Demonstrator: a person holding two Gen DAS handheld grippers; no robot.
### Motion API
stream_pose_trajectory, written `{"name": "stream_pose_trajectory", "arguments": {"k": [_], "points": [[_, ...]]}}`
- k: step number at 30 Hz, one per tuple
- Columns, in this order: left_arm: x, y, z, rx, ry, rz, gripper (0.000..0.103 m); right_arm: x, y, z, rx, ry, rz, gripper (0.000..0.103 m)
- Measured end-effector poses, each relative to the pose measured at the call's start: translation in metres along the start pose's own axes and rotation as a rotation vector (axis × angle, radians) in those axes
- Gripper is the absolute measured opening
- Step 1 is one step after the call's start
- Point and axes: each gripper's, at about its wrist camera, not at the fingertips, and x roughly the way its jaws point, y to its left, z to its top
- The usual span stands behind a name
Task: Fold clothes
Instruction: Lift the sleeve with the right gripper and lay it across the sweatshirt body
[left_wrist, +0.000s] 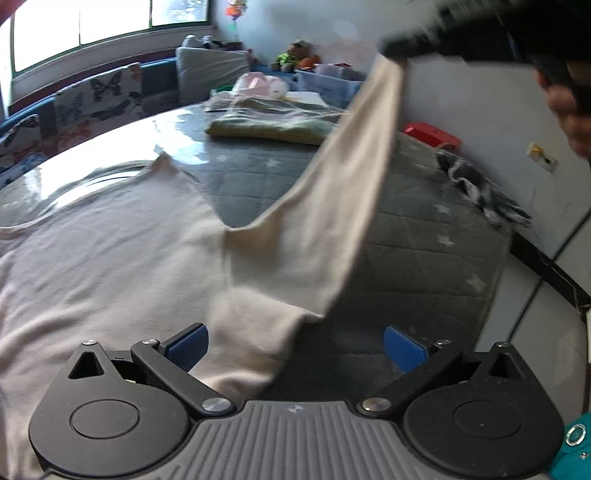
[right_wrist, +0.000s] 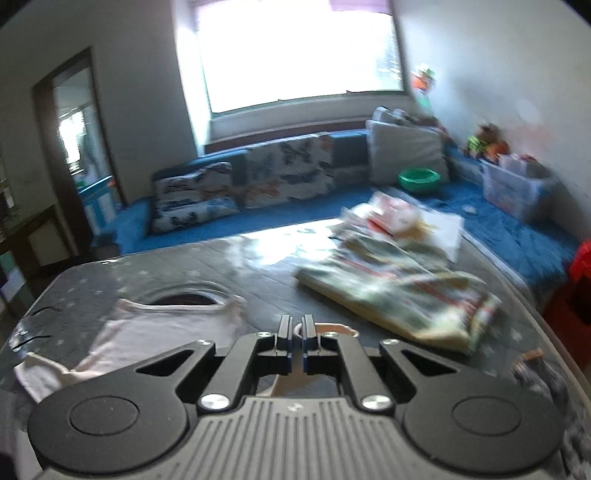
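Observation:
A pale beige long-sleeved top (left_wrist: 110, 266) lies spread on the grey quilted surface (left_wrist: 424, 229). Its right sleeve (left_wrist: 354, 177) is pulled up and stretched to the upper right. My right gripper (left_wrist: 397, 50) holds the cuff there, blurred. In the right wrist view my right gripper (right_wrist: 295, 332) is shut on the cuff (right_wrist: 332, 326), and the top's body and neckline (right_wrist: 166, 325) lie below to the left. My left gripper (left_wrist: 295, 349) is open low over the top's near edge, with cloth between its blue pads (left_wrist: 188, 349).
A folded patterned green cloth (left_wrist: 269, 127) lies farther back on the surface, also in the right wrist view (right_wrist: 399, 291). A grey and white rag (left_wrist: 480, 188) sits at the right edge. A blue sofa with butterfly cushions (right_wrist: 288, 173) stands behind. A red object (left_wrist: 432, 133) is by the wall.

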Motion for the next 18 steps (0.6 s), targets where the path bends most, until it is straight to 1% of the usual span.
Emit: {"name": "stream_pose_trajectory", "arguments": {"k": [3,5,8,11,14,18], "points": [[-0.011,0.005,-0.002,-0.024,-0.027,-0.018,0.103,-0.001,0.029,0.011,-0.061,-0.012,0.056,0.004],[-0.026,0.016,-0.004,-0.062,-0.050,-0.009,0.103,-0.001,0.049,0.017,-0.095,-0.019,0.100,0.004],[-0.051,0.041,-0.010,-0.135,-0.090,0.035,0.103,0.001,0.078,0.024,-0.141,-0.026,0.172,0.004],[-0.071,0.066,-0.021,-0.199,-0.107,0.096,0.103,0.009,0.116,0.025,-0.187,-0.022,0.268,0.004],[-0.084,0.087,-0.035,-0.268,-0.100,0.159,0.103,0.022,0.150,0.016,-0.205,0.006,0.351,0.004],[-0.093,0.106,-0.050,-0.348,-0.084,0.210,0.103,0.047,0.190,0.002,-0.237,0.068,0.422,0.004]]}}
